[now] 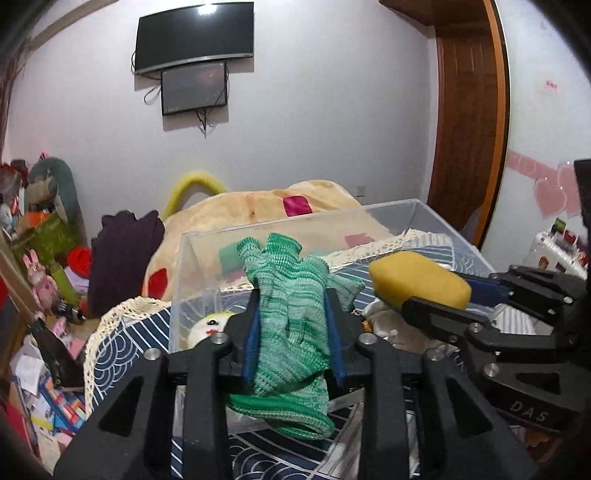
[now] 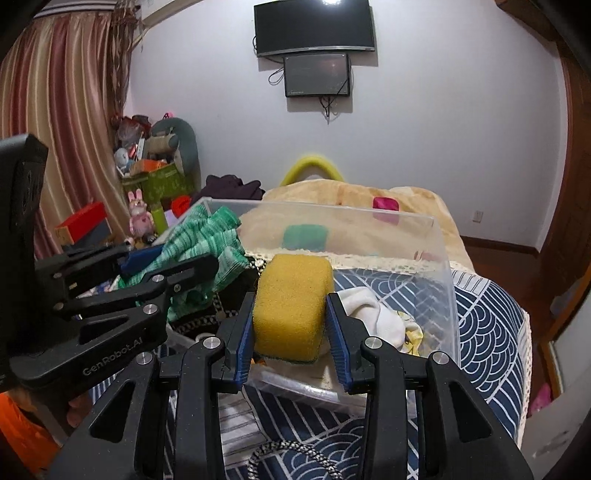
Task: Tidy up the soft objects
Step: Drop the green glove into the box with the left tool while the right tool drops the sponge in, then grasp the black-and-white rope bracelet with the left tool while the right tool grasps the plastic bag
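Clear bin [image 2: 439, 258]: white cloth [image 2: 373, 314] inside | L hand-held gripper [image 1: 293, 332] grips green glove [image 1: 291, 314] | R [image 2: 290, 328] grips sponge [image 2: 291, 306]

The bin [image 2: 439, 258] stood on the tablecloth [image 2: 491, 332], with the bed [image 2: 417, 206] behind it and two screens [image 2: 314, 27] on the wall beyond. The glove [image 1: 291, 295] was held left of the sponge [image 2: 291, 306], both above the bin's near edge. A cloth [image 2: 373, 314] lay inside the bin.

A clear bin [image 2: 448, 288] sits on the patterned, probably bed, cover [image 2: 491, 332].
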Tool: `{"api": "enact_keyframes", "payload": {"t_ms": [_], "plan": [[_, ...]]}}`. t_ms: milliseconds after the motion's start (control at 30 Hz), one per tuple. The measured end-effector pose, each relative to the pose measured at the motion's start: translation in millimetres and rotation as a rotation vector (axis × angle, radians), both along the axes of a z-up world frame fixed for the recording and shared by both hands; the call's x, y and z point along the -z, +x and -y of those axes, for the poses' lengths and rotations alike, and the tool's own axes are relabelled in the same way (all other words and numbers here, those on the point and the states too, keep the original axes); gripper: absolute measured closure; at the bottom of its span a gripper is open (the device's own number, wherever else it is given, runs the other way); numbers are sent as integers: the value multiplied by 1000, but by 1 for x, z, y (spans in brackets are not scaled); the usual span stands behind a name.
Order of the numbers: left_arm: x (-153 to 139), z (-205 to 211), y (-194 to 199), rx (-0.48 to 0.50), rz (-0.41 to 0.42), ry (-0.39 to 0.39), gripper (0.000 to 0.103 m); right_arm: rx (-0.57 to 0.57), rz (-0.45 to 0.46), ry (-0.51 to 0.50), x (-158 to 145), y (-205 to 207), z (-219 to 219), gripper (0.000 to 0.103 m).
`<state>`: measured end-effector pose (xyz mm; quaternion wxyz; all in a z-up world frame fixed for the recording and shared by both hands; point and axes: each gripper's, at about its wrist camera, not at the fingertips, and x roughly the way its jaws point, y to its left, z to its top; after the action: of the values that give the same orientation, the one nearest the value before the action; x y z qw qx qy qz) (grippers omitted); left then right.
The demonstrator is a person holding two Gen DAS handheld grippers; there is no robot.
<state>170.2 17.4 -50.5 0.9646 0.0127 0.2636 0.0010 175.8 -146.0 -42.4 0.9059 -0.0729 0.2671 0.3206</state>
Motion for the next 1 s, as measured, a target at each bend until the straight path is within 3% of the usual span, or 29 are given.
{"api": "enact_keyframes", "payload": {"t_ms": [267,300,367,500,600,767,1000], "plan": [[2,-6,-3,1,-28,-32,41,21,23,-18,-3,-7,10,35],[1,-7,-5,-1,-28,-37,35,30,28,-18,-4,-10,13,26],[-3,-9,-11,-15,-14,-38,24,59,51,-7,-9,-15,21,18],[-13,-10,-28,-39,20,-40,3,84,76,8,-18,-26,36,13],[-19,-9,-41,-33,28,-54,1,95,92,23,-22,-38,47,7],[-20,-7,-63,-17,33,-78,0,104,88,10,-17,-53,60,7],[3,5,-82,9,-31,-89,0,86,-63,-15,21,-65,73,7]]}}
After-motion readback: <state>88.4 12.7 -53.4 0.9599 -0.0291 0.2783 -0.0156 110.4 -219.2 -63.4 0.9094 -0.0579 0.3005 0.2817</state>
